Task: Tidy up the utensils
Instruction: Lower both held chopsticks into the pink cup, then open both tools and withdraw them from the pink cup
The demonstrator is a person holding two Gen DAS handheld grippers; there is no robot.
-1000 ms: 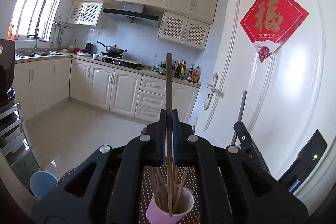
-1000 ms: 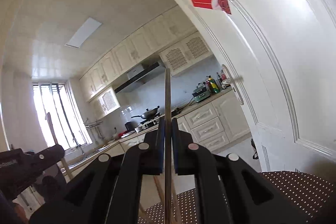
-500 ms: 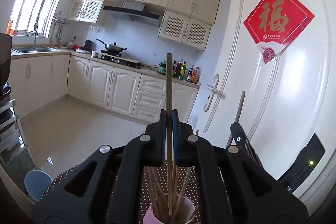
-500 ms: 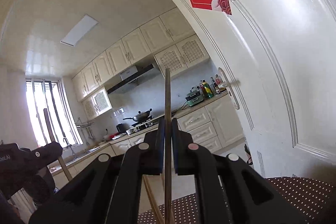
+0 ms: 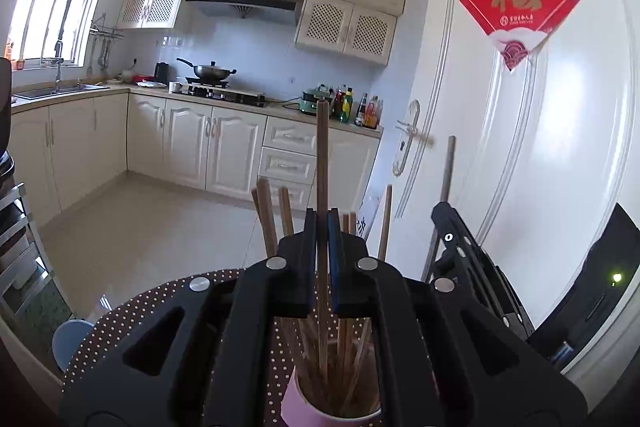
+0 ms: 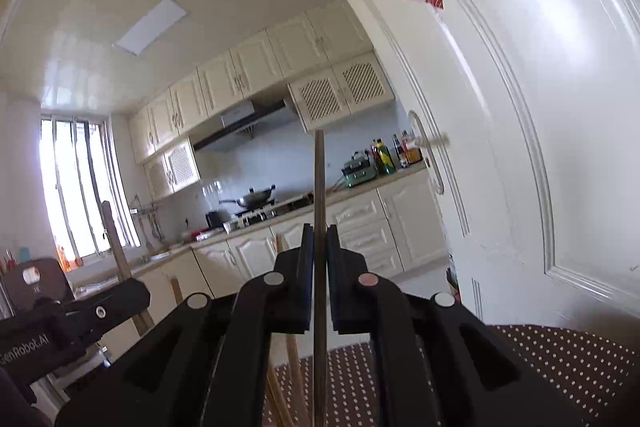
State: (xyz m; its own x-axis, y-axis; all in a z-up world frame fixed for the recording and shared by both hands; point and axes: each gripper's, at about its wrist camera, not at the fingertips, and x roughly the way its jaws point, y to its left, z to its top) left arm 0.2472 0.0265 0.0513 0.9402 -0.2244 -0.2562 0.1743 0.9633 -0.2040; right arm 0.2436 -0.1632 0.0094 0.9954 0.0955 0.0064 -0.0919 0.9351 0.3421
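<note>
My left gripper (image 5: 322, 227) is clamped narrow on one upright chopstick (image 5: 322, 155), whose lower end reaches down into the pink cup (image 5: 304, 407) among the other chopsticks (image 5: 266, 219) standing there. My right gripper (image 6: 320, 243) is pinched just as tight on a second chopstick (image 6: 319, 179), held upright over the dotted tablecloth (image 6: 560, 359). The cup stands on that cloth, directly under my left jaws. Beyond are the white door (image 5: 560, 147) and the kitchen cabinets (image 5: 192, 143).

Chopstick (image 5: 322, 155) in left hand-held gripper (image 5: 322, 259)
</note>
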